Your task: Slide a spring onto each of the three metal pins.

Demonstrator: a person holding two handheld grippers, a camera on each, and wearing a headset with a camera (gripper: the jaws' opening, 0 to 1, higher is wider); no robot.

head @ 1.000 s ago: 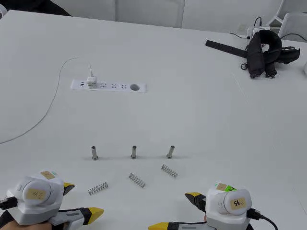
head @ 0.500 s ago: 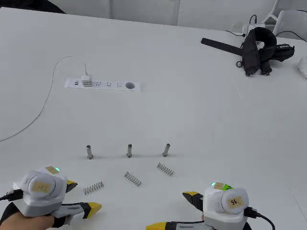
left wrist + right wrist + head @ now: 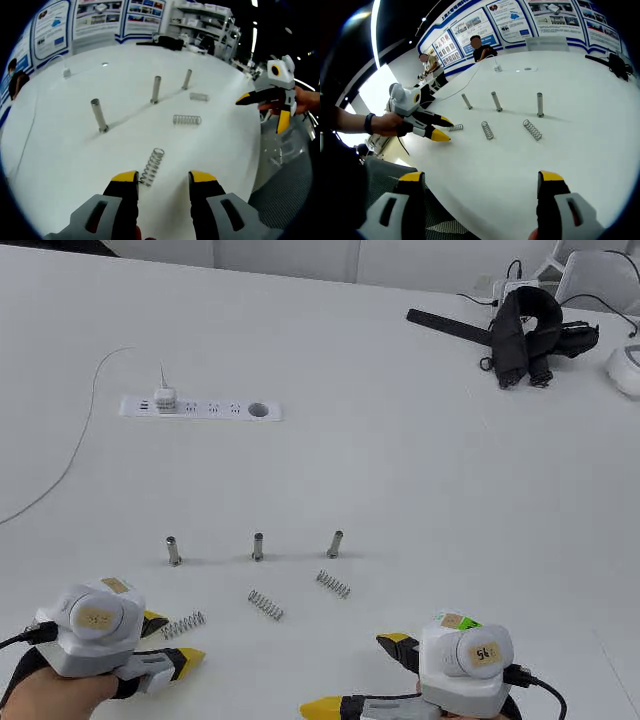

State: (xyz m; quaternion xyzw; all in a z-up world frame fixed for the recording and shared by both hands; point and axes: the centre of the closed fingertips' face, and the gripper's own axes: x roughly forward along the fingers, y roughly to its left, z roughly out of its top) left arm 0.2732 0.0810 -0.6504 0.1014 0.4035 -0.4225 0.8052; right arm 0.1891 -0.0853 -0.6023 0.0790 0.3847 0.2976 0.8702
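Three upright metal pins [image 3: 173,551] [image 3: 258,547] [image 3: 335,544] stand in a row on the white table, all bare. In front of them lie three springs [image 3: 184,624] [image 3: 265,605] [image 3: 333,584]. My left gripper [image 3: 172,638] is open, its yellow tips just short of the left spring [image 3: 151,166], which lies between and slightly beyond the jaws in the left gripper view. My right gripper [image 3: 352,675] hovers wide open near the table's front edge, holding nothing, with the right spring [image 3: 532,129] and right pin [image 3: 539,104] well ahead of it.
A white power strip [image 3: 200,408] with a plug and a white cable [image 3: 75,445] lies behind the pins. Black straps [image 3: 525,330] sit at the far right, beside a white object [image 3: 628,370]. Two people stand at a distance in the right gripper view.
The head camera has shifted, so the scene sits higher and further left. My left gripper has edged closer to the left spring. The pins and springs have not moved.
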